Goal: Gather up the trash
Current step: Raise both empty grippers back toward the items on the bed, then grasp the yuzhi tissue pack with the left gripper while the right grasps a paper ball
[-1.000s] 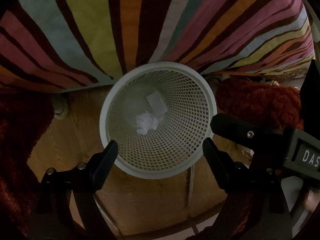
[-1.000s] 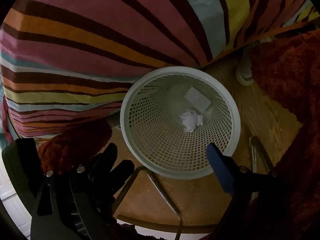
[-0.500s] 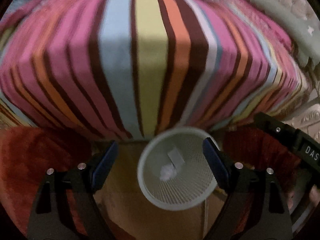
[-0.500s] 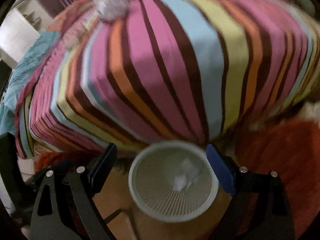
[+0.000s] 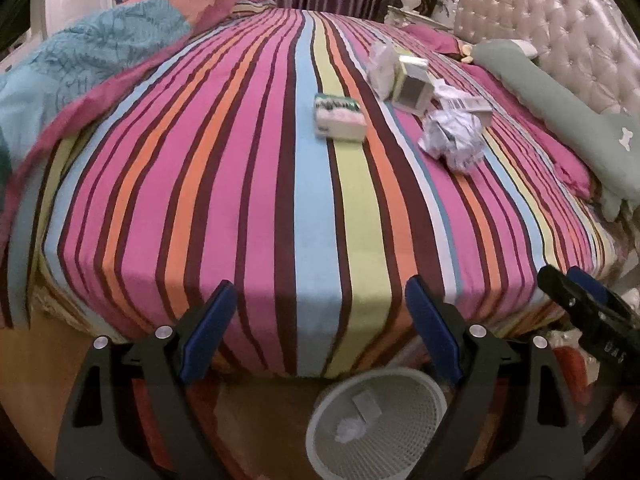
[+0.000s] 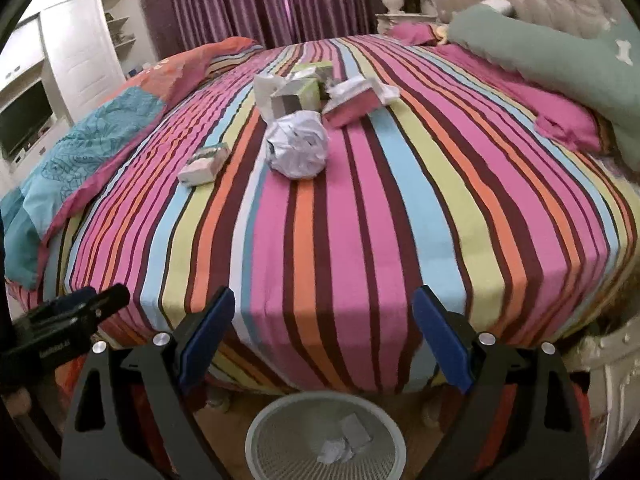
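Observation:
Trash lies on the striped bed: a crumpled paper ball, a small green-and-white box, an open carton and a pink-sided box. A white mesh bin stands on the floor at the bed's foot, holding a paper wad and a card. My left gripper and right gripper are both open and empty, above the bin, far from the trash.
A teal-and-orange quilt lies on the bed's left side. A green pillow and tufted headboard are at the right. White cabinets stand at the left. A red rug lies beside the bin.
Both grippers have lifted and tilted up from looking down into the bin to looking across the bed. The bin has slid to the bottom of both views. The jaws stay open.

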A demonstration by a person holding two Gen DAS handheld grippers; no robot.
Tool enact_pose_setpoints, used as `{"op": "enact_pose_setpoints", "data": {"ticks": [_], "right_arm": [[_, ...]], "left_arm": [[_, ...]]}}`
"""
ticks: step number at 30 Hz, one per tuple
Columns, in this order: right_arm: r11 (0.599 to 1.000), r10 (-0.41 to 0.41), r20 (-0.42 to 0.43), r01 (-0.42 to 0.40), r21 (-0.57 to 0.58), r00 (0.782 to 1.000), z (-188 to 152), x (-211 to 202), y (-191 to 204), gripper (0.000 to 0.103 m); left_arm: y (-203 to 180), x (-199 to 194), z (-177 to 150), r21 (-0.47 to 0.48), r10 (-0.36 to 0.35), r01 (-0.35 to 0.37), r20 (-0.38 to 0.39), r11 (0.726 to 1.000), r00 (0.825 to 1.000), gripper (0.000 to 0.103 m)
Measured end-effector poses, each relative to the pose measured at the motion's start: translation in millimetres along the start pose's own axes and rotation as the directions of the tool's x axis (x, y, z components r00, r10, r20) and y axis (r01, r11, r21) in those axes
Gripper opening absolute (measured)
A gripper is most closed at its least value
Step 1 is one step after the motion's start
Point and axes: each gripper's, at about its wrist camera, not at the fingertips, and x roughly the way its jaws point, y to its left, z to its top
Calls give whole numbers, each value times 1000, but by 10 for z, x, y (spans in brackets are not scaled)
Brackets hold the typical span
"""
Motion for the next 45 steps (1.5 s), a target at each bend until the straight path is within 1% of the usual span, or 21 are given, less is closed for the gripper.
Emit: {"op": "enact_pose_setpoints", "data": {"ticks": [3, 7, 10, 14, 19, 22, 29, 31, 34, 38, 39, 40, 41, 42, 43, 44, 45], "right_arm": [[1000, 9, -3, -9, 1, 1000, 120, 97, 42, 86], [1000, 19, -18, -19, 8, 1000, 254, 232, 36, 86], [1000, 21, -23, -21, 0, 1000, 362, 327, 51, 86], [999, 26, -31, -27, -25, 999, 508, 467, 92, 86], [997, 34, -41, -37, -65, 999, 665, 646, 157, 86], [996, 29, -44, -33, -88, 999, 748, 745, 170, 86], [994, 24, -68, -30, -102, 997, 903, 962, 154, 86], [993, 33, -73, -41, -109, 997, 937, 1011, 173, 86], [991, 25, -81, -35, -127, 996, 1001, 1111, 211, 86], [992, 29, -98, -41, -122, 995, 1049, 1224, 206, 86], [992, 30, -103, -42, -123, 994, 1053, 1249, 211, 85], [991, 26, -109, -40, -129, 994, 1054, 1272, 219, 85], [990, 18, -113, -33, -138, 993, 1053, 1291, 232, 81], [988, 4, -117, -22, -154, 993, 1042, 1313, 253, 62], [986, -1, -124, -19, -163, 992, 1032, 1329, 268, 55], [986, 1, -129, -22, -163, 992, 1018, 1334, 276, 53], [988, 1, -124, -20, -156, 992, 1003, 1306, 273, 52]], "left_arm": [[22, 72, 184, -30, -20, 20, 10, 999, 1000, 84], [-41, 216, 427, -11, -15, 16, 18, 1000, 1000, 84], [-91, 366, 617, -5, -16, 16, 5, 1000, 1000, 84], [-122, 584, 837, -24, -26, 26, -16, 999, 1000, 84], [-177, 817, 1041, -27, -23, 22, -37, 999, 999, 84], [-193, 951, 1147, -24, -4, 3, -53, 1000, 999, 84], [-172, 1206, 1345, -53, 10, -15, -86, 998, 996, 84], [-189, 1289, 1395, -50, 34, -39, -101, 998, 994, 84], [-200, 1399, 1451, -43, 75, -81, -125, 996, 989, 84], [-186, 1449, 1498, -60, 90, -97, -116, 993, 989, 84], [-189, 1462, 1504, -59, 93, -100, -115, 993, 989, 83], [-199, 1478, 1509, -49, 106, -112, -113, 993, 988, 78], [-207, 1488, 1503, -35, 123, -128, -109, 991, 986, 69], [-220, 1495, 1498, -13, 145, -147, -99, 989, 984, 62], [-224, 1496, 1494, 4, 166, -166, -87, 986, 982, 49], [-215, 1495, 1489, 9, 170, -170, -80, 985, 982, 50], [-191, 1485, 1483, 0, 156, -156, -75, 988, 985, 49]]}}
